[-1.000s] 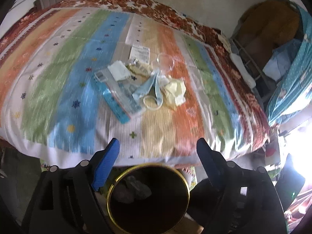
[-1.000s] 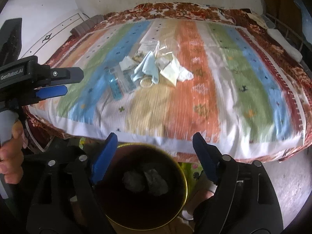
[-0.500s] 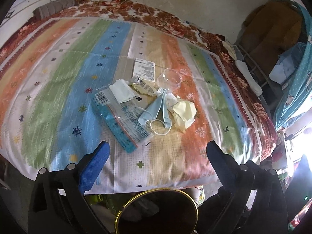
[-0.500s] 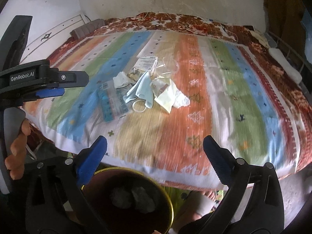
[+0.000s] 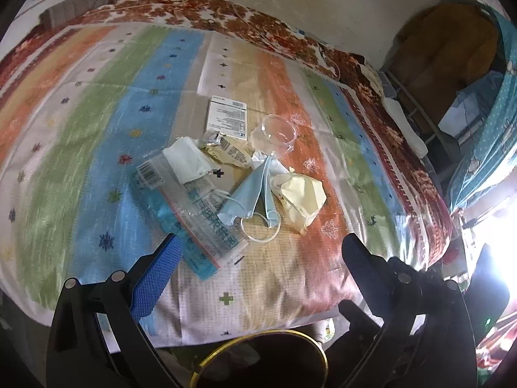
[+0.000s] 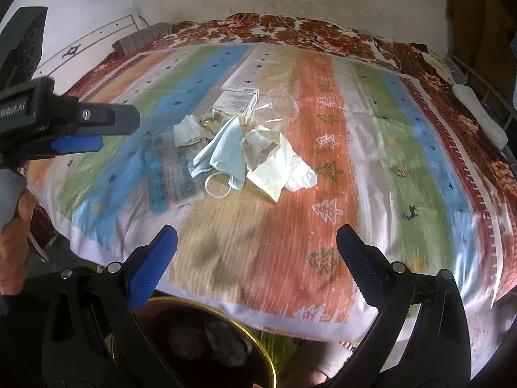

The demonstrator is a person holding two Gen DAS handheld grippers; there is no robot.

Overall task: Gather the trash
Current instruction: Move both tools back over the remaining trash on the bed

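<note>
A heap of trash lies mid-bed: a blue face mask (image 5: 255, 194) (image 6: 223, 152), a clear zip bag with blue print (image 5: 194, 220) (image 6: 171, 174), crumpled yellow paper (image 5: 303, 197) (image 6: 274, 171), a white tissue (image 5: 187, 161), a clear plastic cup (image 5: 274, 135) (image 6: 281, 106) and a white labelled box (image 5: 227, 116) (image 6: 239, 100). My left gripper (image 5: 258, 255) is open and empty, short of the heap. My right gripper (image 6: 257, 245) is open and empty over the bed's near edge. A dark gold-rimmed bin (image 5: 261, 362) (image 6: 194, 342) sits below both, with crumpled scraps inside.
The striped bedspread (image 6: 387, 161) covers the bed. A white headboard and wall (image 6: 97, 42) are at far left. A metal rack with cloth and bags (image 5: 452, 97) stands to the right. The left gripper's body (image 6: 48, 116) and hand show at left of the right wrist view.
Both grippers have risen from above the bin and moved forward over the bed toward the trash heap. Their jaws stand wider open. The bin has slid to the bottom of both views.
</note>
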